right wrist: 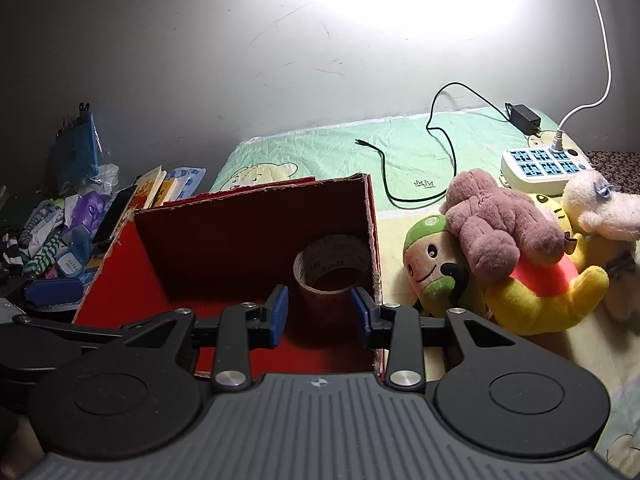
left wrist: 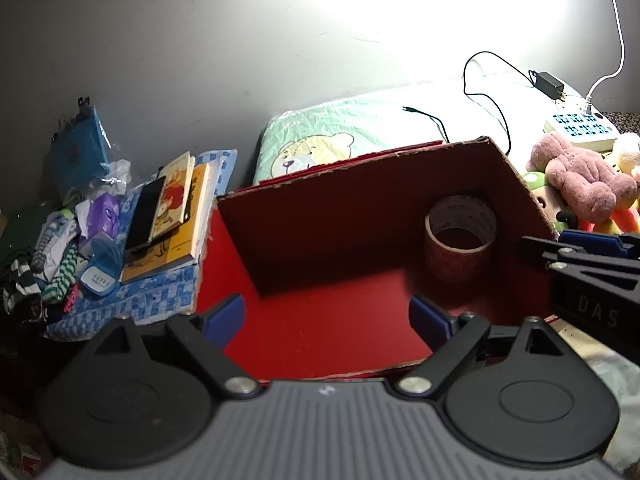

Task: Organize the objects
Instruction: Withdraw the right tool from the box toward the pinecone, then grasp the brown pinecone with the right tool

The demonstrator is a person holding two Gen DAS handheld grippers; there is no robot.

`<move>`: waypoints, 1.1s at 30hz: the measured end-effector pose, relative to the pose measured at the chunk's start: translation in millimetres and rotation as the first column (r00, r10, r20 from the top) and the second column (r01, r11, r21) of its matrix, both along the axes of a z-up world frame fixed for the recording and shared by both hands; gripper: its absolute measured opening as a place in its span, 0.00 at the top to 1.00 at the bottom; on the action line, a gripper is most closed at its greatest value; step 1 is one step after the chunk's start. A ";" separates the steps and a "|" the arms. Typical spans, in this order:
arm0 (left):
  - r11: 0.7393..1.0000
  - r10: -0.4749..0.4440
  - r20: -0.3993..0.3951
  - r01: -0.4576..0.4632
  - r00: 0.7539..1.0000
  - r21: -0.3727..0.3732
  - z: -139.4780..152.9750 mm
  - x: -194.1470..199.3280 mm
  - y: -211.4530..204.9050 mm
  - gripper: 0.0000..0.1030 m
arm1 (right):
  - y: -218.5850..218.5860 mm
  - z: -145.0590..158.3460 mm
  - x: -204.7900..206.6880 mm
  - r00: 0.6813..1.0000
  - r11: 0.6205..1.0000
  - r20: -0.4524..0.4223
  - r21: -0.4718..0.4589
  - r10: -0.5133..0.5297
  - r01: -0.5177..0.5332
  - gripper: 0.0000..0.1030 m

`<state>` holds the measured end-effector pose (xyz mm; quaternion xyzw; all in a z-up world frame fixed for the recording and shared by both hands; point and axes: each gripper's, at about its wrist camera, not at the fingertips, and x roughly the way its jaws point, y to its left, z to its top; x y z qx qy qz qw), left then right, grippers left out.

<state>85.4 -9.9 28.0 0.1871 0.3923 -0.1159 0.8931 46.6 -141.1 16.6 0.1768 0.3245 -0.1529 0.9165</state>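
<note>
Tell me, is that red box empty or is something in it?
Not empty. The red box is open-topped, and a tape roll stands on end in its right rear corner; nothing else shows inside.

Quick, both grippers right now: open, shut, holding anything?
Left gripper: open wide, holding nothing.
Right gripper: open, holding nothing; the tape roll lies beyond it in the box.

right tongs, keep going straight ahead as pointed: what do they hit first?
Most likely the tape roll standing in the red box. The right tongs are open, and the roll sits centred in the gap just beyond the pads. Behind it is the box's back wall. Depth from a fisheye view is uncertain.
</note>
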 end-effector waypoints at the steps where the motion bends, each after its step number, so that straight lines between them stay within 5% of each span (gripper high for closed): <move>1: 1.000 0.002 0.000 -0.002 1.000 0.000 0.8 -2.0 -0.8 0.11 | -0.3 0.3 -2.2 1.000 1.000 0.002 0.003 0.006 -0.006 0.64; 24: 0.998 0.061 -0.020 -0.060 0.998 0.012 8.3 -46.3 -17.4 0.11 | -20.3 -0.5 -42.9 0.991 0.989 0.046 0.077 0.122 -0.126 0.62; 33: 0.996 0.038 -0.045 -0.041 0.998 -0.075 8.9 -69.0 -12.4 0.12 | -38.0 -14.6 -63.4 0.977 0.962 0.063 0.174 0.201 -0.209 0.62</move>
